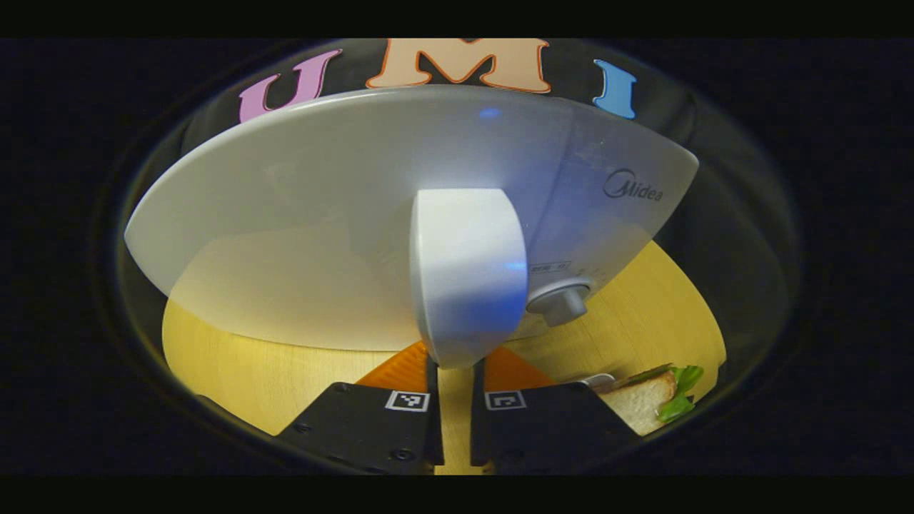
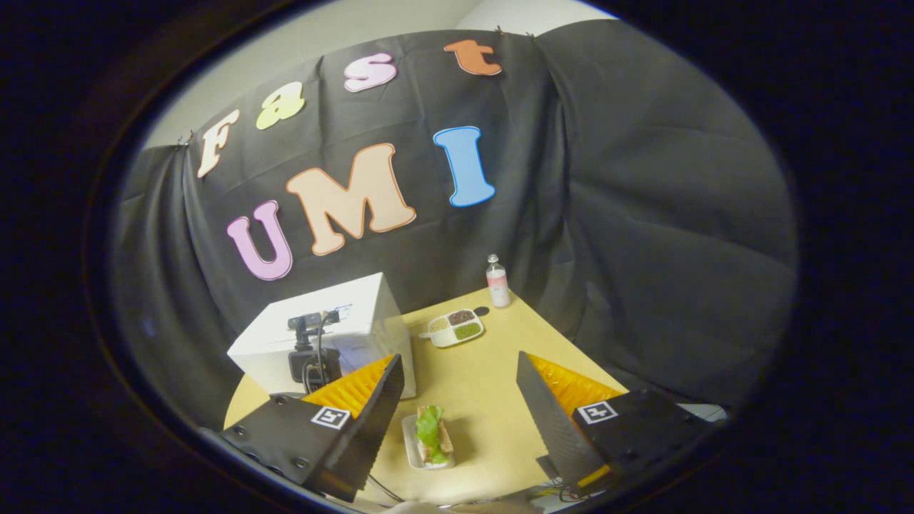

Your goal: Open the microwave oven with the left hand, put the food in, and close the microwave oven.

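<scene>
- White box-shaped microwave oven point(image 2: 335, 325) on the pale wooden table point(image 2: 485, 385), door shut, standing left of the food.
- Left gripper point(image 1: 455, 371) close up against the microwave's white rounded door handle point(image 1: 468, 275); black fingers narrowly apart with the handle's lower tip between them (actual contact hard to judge); grey round knob point(image 1: 564, 300) just right of the handle.
- Right gripper point(image 2: 457, 421) held wide open above the table, gripping nothing.
- Small white rectangular plate point(image 2: 413, 446) between those fingers in the right gripper view, carrying a toast sandwich with green lettuce point(image 2: 432, 428); same sandwich at the lower right edge of the left gripper view.
- White divided tray point(image 2: 455, 327) farther back, three compartments holding pale, dark and green grains.
- Clear plastic bottle with pink label point(image 2: 497, 282) upright just behind the tray.
</scene>
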Demonstrator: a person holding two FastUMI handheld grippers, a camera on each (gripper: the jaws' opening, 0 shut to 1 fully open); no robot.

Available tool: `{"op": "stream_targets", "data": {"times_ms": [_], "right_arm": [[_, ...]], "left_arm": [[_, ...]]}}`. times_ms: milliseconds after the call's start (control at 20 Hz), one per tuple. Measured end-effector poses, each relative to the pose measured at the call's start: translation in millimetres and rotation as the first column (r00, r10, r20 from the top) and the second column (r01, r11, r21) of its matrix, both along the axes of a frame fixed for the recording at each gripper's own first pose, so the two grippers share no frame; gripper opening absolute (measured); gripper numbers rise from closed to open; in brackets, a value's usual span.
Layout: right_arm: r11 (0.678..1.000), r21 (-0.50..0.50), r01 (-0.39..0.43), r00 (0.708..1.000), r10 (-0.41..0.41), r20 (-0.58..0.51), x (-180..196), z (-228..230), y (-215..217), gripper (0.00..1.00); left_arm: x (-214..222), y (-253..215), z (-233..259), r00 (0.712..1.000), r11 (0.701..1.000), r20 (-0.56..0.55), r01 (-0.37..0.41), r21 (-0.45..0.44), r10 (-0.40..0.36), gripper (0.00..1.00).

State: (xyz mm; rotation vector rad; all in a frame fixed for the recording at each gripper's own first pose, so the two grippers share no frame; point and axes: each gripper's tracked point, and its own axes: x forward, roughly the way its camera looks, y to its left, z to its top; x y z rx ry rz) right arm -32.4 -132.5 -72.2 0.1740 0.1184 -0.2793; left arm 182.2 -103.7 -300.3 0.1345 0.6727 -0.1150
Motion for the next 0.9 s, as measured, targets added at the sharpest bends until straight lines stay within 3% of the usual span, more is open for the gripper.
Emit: {"op": "stream_targets", "data": {"times_ms": [50, 100, 200, 250, 350, 400, 900], "right_arm": [[1.000, 0.001, 0.002, 1.000, -0.002, -0.001, -2, -1, -1, 0.99], [1.000, 0.000, 0.005, 1.000, -0.005, -0.001, -4, -1, -3, 0.92], [1.000, -0.002, 0.012, 1.000, -0.012, 0.000, -7, -1, -8, 0.92], [1.000, 0.000, 0.016, 1.000, -0.016, -0.002, -9, 0, -11, 0.99], [1.000, 0.008, 0.027, 1.000, -0.027, -0.004, -10, -1, -17, 0.99], [1.000, 0.010, 0.027, 1.000, -0.027, -0.007, -10, 0, -19, 0.92], [0.999, -0.014, -0.044, 0.998, 0.044, -0.046, 6, -8, -18, 0.92]], "left_arm": [[0, 0, 0, 1.000, 1.000, 0.001, -0.007, -0.008, 0.007, 0.13], [-1, 0, 1, 1.000, 1.000, 0.004, -0.012, -0.022, 0.012, 0.13], [-3, 0, 2, 1.000, 0.999, 0.010, -0.016, -0.050, 0.016, 0.11], [-4, 0, 3, 1.000, 0.998, 0.014, -0.018, -0.058, 0.018, 0.11], [-7, 0, 4, 1.000, 0.999, 0.023, -0.013, -0.051, 0.015, 0.10], [-8, 0, 6, 0.999, 0.999, 0.033, -0.011, -0.045, 0.013, 0.10], [-17, 0, 13, 0.991, 0.987, 0.090, -0.089, -0.134, 0.101, 0.06]]}}
